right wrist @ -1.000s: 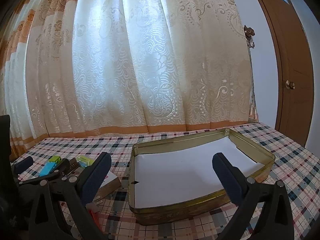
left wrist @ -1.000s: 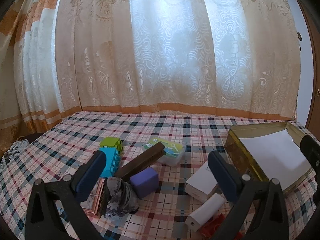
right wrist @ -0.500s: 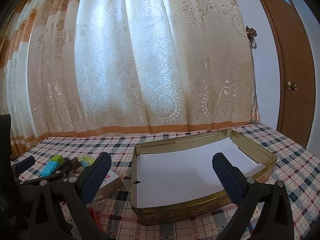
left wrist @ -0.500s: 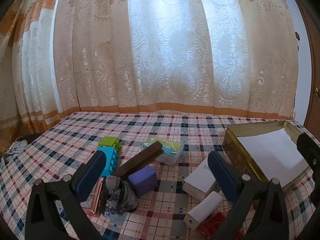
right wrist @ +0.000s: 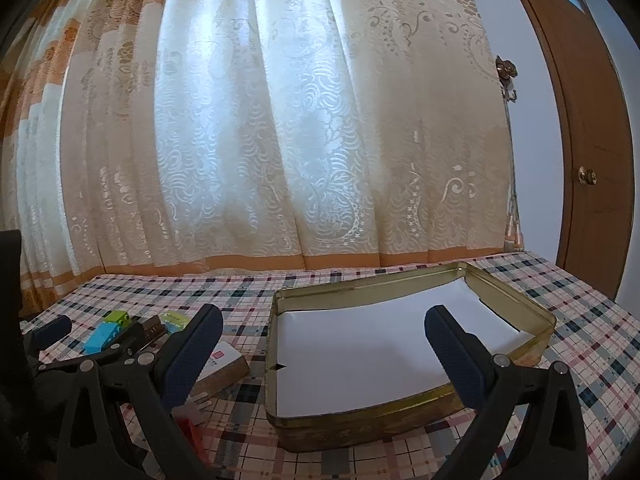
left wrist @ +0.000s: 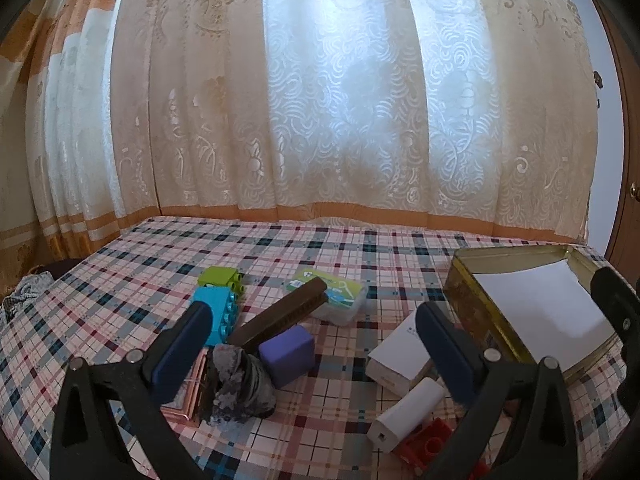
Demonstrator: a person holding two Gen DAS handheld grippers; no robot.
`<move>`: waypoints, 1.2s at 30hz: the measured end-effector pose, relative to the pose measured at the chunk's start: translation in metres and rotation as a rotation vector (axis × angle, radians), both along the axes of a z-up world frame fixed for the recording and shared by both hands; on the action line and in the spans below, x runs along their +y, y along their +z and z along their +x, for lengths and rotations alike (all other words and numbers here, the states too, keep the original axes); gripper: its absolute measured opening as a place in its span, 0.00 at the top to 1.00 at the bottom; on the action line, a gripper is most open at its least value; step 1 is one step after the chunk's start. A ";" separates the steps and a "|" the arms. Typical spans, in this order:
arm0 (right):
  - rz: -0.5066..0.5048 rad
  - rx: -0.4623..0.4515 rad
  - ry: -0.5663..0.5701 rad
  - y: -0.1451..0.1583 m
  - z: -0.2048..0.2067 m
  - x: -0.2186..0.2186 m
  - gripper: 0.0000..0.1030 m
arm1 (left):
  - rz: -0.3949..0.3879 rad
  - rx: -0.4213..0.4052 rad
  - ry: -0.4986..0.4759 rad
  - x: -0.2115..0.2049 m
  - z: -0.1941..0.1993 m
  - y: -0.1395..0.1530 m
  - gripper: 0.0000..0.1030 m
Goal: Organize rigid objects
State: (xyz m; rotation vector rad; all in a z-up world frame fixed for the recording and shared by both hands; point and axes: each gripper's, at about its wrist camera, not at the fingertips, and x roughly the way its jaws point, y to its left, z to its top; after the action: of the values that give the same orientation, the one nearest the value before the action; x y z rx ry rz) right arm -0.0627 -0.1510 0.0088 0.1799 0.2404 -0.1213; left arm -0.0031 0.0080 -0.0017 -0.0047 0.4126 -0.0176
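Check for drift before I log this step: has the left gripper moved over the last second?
Yes, slightly. In the left wrist view, the gold tin and purple block sit a bit further left than before, so the left gripper has swung slightly right.

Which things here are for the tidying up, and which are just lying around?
For tidying: gold tin, blue block, green block, purple cube, white box, white charger, red brick.

Just there: curtain, door, checked tablecloth.

Tablecloth [left wrist: 320,248]: pink, white and dark-blue plaid
Curtain [left wrist: 340,100]: cream lace, orange bands
Tin [right wrist: 400,416]: gold, lined white
Bricks: lime [left wrist: 221,278], cyan [left wrist: 220,312], red [left wrist: 428,446]
Cube [left wrist: 287,355]: purple
Bar [left wrist: 280,314]: dark brown
Gripper pads [left wrist: 182,350]: navy
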 end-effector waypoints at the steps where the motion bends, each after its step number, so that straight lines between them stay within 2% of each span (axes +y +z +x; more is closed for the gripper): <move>1: -0.006 -0.001 0.003 0.000 0.000 0.002 0.01 | -0.002 0.001 0.000 0.000 0.000 0.000 0.00; 8: -0.029 -0.003 0.014 0.000 -0.001 0.007 0.01 | -0.002 0.019 -0.004 0.002 -0.002 -0.001 0.00; 14: -0.008 0.028 0.042 -0.005 0.003 0.010 0.01 | -0.028 0.053 -0.006 0.011 -0.008 -0.005 0.00; 19: -0.030 0.019 0.067 -0.004 0.000 0.015 0.01 | 0.011 0.069 -0.010 0.019 -0.017 -0.007 0.00; 23: -0.006 0.084 0.135 -0.012 0.004 0.017 0.01 | 0.006 0.090 0.016 0.038 -0.022 -0.009 0.00; 27: 0.036 0.119 0.200 -0.015 0.007 0.018 0.01 | -0.012 0.147 0.038 0.063 -0.024 -0.015 0.00; 28: 0.039 0.133 0.222 -0.016 0.007 0.020 0.03 | -0.016 0.151 0.045 0.069 -0.025 -0.016 0.00; 31: 0.022 0.198 0.298 -0.021 0.012 0.033 0.23 | -0.031 0.157 0.072 0.090 -0.031 -0.018 0.00; 32: 0.017 0.210 0.314 -0.022 0.013 0.038 0.26 | -0.038 0.161 0.075 0.096 -0.033 -0.019 0.00; 36: 0.001 0.262 0.401 -0.028 0.015 0.055 0.26 | -0.047 0.191 0.092 0.118 -0.036 -0.023 0.00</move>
State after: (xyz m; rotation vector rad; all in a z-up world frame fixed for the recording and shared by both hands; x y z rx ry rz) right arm -0.0472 -0.0959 -0.0194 0.1138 0.5318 0.2552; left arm -0.0394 0.1257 -0.0248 -0.0722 0.6025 0.0647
